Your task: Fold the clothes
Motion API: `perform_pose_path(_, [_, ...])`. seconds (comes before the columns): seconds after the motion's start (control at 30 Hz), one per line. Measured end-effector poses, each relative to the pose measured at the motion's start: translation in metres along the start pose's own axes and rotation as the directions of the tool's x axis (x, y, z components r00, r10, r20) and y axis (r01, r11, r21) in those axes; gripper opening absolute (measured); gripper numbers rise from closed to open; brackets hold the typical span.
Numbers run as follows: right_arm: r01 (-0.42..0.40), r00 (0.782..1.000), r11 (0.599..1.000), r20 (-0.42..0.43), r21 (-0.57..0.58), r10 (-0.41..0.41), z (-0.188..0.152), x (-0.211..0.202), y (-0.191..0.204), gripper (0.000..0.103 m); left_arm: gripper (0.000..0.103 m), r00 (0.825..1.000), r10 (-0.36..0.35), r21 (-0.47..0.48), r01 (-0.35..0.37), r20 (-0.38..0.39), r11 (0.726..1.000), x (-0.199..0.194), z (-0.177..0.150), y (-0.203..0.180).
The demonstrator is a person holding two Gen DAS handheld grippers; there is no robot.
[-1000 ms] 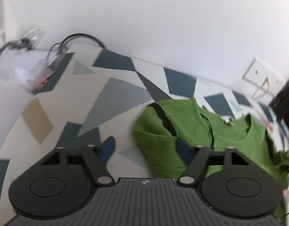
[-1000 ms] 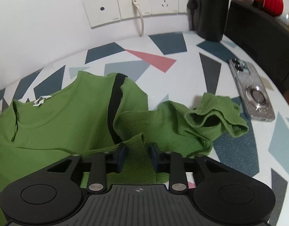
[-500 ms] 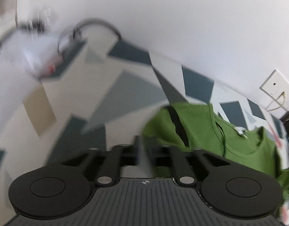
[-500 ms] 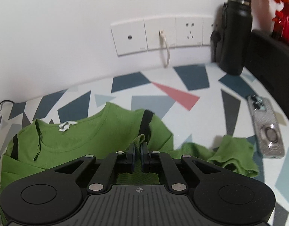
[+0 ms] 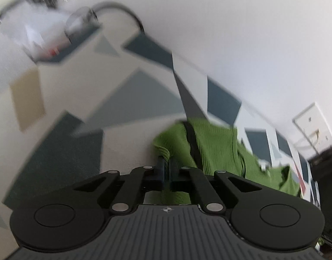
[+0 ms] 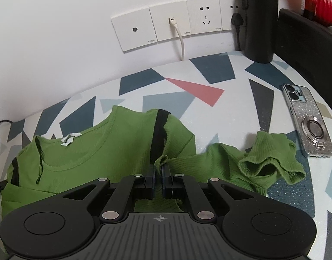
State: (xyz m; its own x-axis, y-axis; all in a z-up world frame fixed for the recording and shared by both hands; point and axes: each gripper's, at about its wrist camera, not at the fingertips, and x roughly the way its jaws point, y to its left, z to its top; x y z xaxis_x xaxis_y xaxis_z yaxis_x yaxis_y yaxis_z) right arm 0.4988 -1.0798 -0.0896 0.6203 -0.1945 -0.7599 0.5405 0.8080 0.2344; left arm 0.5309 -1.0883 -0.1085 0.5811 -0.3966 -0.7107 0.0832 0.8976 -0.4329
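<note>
Your left hand-held gripper [image 5: 165,167] appears, through blur, clamped on the green ribbed knit top [image 6: 114,149]; your right hand-held gripper [image 6: 159,173] pinches its sleeve fold on the triangle-patterned table [image 6: 241,99].

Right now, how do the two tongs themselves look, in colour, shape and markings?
Both the left tongs and right tongs look alike: black linkage arms with silver rivets, two round black discs, a ribbed dark grey base bearing a small crosshair mark, and dark blue finger pads.

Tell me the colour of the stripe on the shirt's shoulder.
Black, on the green shirt; the stripe shows best in the right wrist view.
</note>
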Motion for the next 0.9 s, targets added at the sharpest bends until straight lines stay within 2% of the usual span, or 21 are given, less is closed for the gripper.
perform_pose_path(0.1, [-0.018,0.999,1.0,0.03,-0.011,0.018,0.003,-0.003,0.004,0.005,0.003,0.993,0.038,-0.013,-0.037,0.116,0.999,-0.021,0.011,0.006])
perform_pose_path(0.13, [-0.022,0.999,1.0,0.037,-0.012,0.023,0.005,-0.002,0.005,0.005,0.003,0.991,0.051,-0.019,-0.049,0.121,0.999,-0.021,0.015,0.009])
perform_pose_path(0.23, [-0.018,0.999,1.0,0.042,-0.009,0.019,0.014,0.01,0.009,0.005,0.003,0.991,0.08,-0.01,-0.079,0.105,0.997,-0.01,0.02,0.012])
perform_pose_path(0.33, [-0.004,1.0,1.0,0.015,-0.016,0.005,0.014,0.034,0.012,0.005,0.003,0.989,0.12,0.04,-0.124,0.09,0.991,0.006,0.017,0.006])
perform_pose_path(0.43, [0.008,1.0,0.999,-0.003,-0.033,-0.008,0.013,0.054,0.013,0.006,0.007,0.985,0.168,0.039,-0.17,0.031,0.985,0.019,0.013,0.009])
perform_pose_path(0.5, [0.013,1.0,1.0,0.0,-0.016,-0.013,0.014,0.06,0.009,0.015,0.023,0.975,0.221,0.045,-0.221,-0.001,0.974,0.02,0.013,0.009])
perform_pose_path(0.57, [0.002,0.999,0.999,0.034,0.051,-0.004,0.018,0.048,-0.002,0.024,0.047,0.978,0.209,0.111,-0.21,0.025,0.971,0.006,0.01,-0.002])
perform_pose_path(0.6, [-0.009,0.998,0.996,0.06,0.086,0.004,0.02,0.039,-0.009,0.026,0.052,0.98,0.197,0.148,-0.201,0.042,0.968,-0.002,0.008,-0.008])
perform_pose_path(0.67, [-0.009,0.994,0.99,0.11,0.141,-0.007,0.02,0.016,-0.027,0.028,0.07,0.982,0.172,0.222,-0.184,0.073,0.958,-0.018,0.005,-0.02])
perform_pose_path(0.77, [0.018,0.987,0.974,0.152,0.224,-0.053,0.012,-0.019,-0.06,0.029,0.081,0.995,0.095,0.39,-0.104,0.041,0.915,-0.032,-0.015,-0.049])
perform_pose_path(0.9, [0.095,0.983,0.947,0.121,0.308,-0.138,-0.018,-0.05,-0.105,0.03,0.087,1.0,0.027,0.571,-0.015,-0.012,0.821,-0.038,-0.056,-0.081])
